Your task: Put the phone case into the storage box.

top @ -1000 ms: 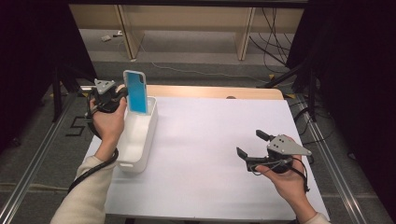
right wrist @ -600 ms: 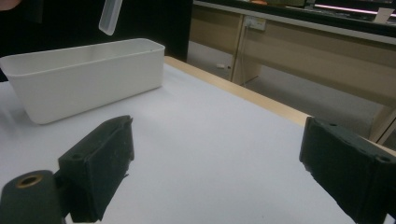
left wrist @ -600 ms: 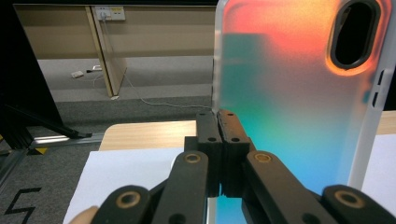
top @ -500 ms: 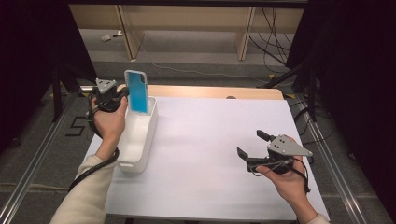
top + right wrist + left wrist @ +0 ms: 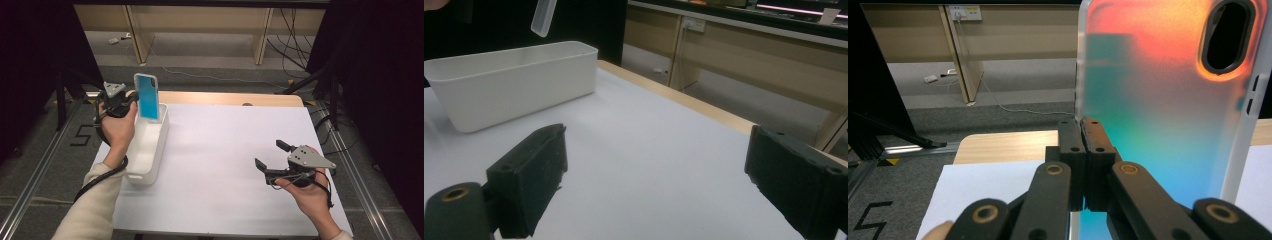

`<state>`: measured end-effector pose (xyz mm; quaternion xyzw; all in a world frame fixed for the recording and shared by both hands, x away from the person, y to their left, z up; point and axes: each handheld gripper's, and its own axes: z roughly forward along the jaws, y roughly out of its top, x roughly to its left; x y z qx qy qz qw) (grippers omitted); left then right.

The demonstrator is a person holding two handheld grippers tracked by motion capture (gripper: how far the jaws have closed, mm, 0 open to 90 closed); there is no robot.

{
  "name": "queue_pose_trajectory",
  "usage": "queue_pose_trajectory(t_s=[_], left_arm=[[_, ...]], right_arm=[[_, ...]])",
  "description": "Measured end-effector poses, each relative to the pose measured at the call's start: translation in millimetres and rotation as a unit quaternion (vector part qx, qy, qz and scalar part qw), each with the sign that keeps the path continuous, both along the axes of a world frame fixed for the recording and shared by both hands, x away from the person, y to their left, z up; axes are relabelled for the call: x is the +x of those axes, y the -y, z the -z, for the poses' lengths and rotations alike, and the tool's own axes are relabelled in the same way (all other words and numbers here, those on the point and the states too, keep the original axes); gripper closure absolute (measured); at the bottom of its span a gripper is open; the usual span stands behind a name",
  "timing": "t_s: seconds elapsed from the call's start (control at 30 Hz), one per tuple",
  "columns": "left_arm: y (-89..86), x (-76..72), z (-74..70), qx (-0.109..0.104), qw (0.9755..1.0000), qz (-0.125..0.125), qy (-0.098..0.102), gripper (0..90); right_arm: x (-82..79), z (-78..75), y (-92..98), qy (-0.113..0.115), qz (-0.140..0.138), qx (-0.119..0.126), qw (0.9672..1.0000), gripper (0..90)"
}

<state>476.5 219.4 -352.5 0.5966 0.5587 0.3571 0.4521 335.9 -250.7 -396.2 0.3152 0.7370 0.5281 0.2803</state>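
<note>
White sheeting covers the table (image 5: pixel 225 150), and at its far left corner the left gripper (image 5: pixel 131 100) pinches the edge of a phone case (image 5: pixel 148 96) between tightly closed jaws, holding it upright with its long axis vertical, directly over the far end of the white bin (image 5: pixel 150 145) below. I judge a straight lowering would set the case inside. Well apart across the table, the right gripper (image 5: pixel 270 155) rests low with jaws wide and empty, pointing toward the bin.
</note>
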Motion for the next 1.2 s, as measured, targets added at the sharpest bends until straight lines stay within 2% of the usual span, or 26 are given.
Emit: queue_pose_trajectory(t_s=[0.03, 0.1, 0.2, 0.23, 0.4, 0.43, 0.53, 0.6, 0.73, 0.9, 1.2], left_arm=[[0.0, 0.6, 0.2, 0.0, 1.0, 0.0, 0.0, 88.7], [-0.4, 2.1, 0.8, 0.001, 1.0, 0.0, -0.002, 88.7], [-1.0, 4.4, 2.3, 0.002, 1.0, -0.002, -0.005, 88.7], [-1.3, 5.3, 2.9, 0.003, 1.0, -0.002, -0.007, 88.7], [-1.5, 9.7, 5.8, 0.004, 0.9999, -0.007, -0.011, 88.7], [-1.7, 10.9, 6.4, 0.006, 0.9999, -0.005, -0.011, 88.7], [-1.3, 14.8, 9.1, 0.014, 0.9998, -0.004, -0.012, 88.6], [-1.4, 17.7, 11.1, 0.015, 0.9997, -0.006, -0.016, 88.6], [-0.8, 21.7, 13.7, 0.018, 0.9996, -0.009, -0.022, 88.6], [1.1, 26.6, 15.2, 0.02, 0.9994, -0.011, -0.025, 88.6], [0.7, 34.6, 20.4, 0.023, 0.999, -0.013, -0.035, 88.6]], right_arm=[[0.9, -0.1, 0.3, 0.009, 0.001, -0.004, 1.0, 10.9], [1.0, 0.0, 0.2, 0.01, -0.001, -0.003, 0.9999, 10.9], [-0.5, -0.1, -0.6, -0.001, -0.002, 0.003, 1.0, 10.9], [0.8, -0.2, 0.1, 0.011, -0.001, -0.002, 0.9999, 10.9], [0.2, -0.2, 0.3, 0.01, 0.003, -0.005, 0.9999, 10.9], [-0.8, -0.3, -0.3, 0.001, 0.003, -0.002, 1.0, 10.9], [-1.2, -0.3, -0.7, -0.001, 0.002, -0.001, 1.0, 10.9], [-0.6, 0.6, -1.7, 0.002, 0.0, 0.006, 1.0, 10.9], [0.1, 0.1, -0.2, 0.009, 0.004, -0.005, 0.9999, 10.9], [-0.7, -0.1, -0.4, 0.004, 0.002, -0.002, 1.0, 10.9], [0.2, 0.8, -0.9, 0.012, 0.005, -0.004, 0.9999, 10.9]])
